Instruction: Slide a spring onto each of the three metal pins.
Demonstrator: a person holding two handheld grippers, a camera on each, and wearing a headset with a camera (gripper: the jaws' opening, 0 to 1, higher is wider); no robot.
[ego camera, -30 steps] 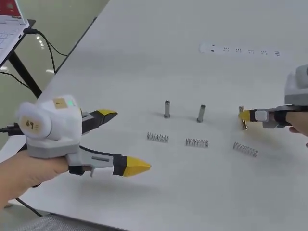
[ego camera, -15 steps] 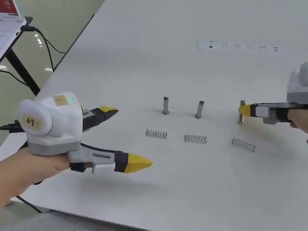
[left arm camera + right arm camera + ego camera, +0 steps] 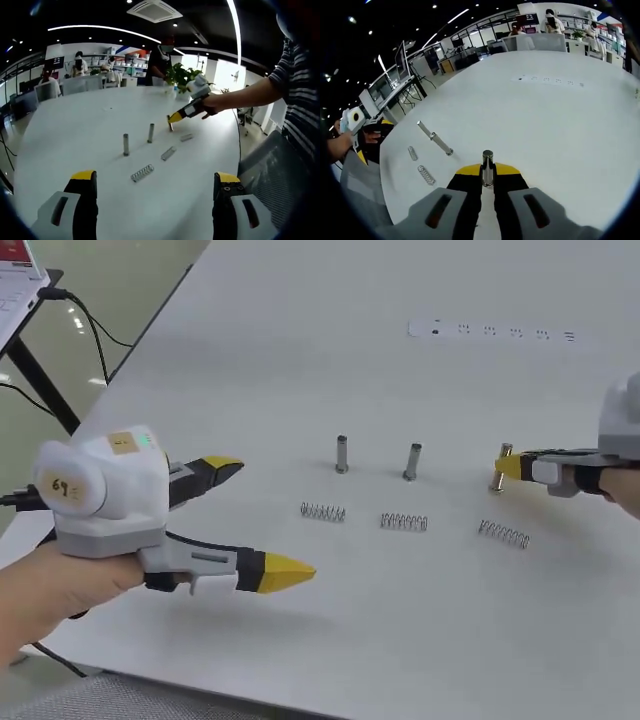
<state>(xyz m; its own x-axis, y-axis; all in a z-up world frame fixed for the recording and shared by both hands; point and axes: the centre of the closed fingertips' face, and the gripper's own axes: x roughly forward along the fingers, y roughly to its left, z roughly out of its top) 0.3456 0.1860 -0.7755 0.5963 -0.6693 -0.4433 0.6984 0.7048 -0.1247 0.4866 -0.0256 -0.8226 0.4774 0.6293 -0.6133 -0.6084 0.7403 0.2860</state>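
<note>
table point(image 3: 400, 350): white and wide, it carries the whole set; its left edge runs diagonally up the head view.
left gripper point(image 3: 275, 520): held over the near left part of the table and pointing toward the row of parts. its two yellow-tipped jaws stand wide apart with nothing between them. in its own view point(image 3: 155, 176) the springs and pins lie well ahead of the tips.
right gripper point(image 3: 508, 468): reaches in from the right edge of the head view. its jaws are closed tightly around the right pin, and in its own view point(image 3: 487, 172) the yellow tips press the shaft from both sides.
laptop point(image 3: 15, 265): at the top left corner, off the table, with a dark cable point(image 3: 95, 330) trailing from it.
power strip point(image 3: 490, 332): white, lying flat at the far side of the table, well apart from the parts.
left spring point(image 3: 323, 512): lies on its side, just in front of the left pin.
middle spring point(image 3: 403, 523): lies on its side, just in front of the middle pin.
right spring point(image 3: 503, 534): lies on its side, near the right gripper's tips and below them in the head view.
left pin point(image 3: 342, 454): stands upright on the table, bare.
middle pin point(image 3: 413, 461): stands on the table, bare, leaning slightly.
right pin point(image 3: 497, 483): clamped in the right gripper and tilted in the head view. its top point(image 3: 487, 159) rises above the jaw tips. whether its foot touches the table i cannot tell.
</note>
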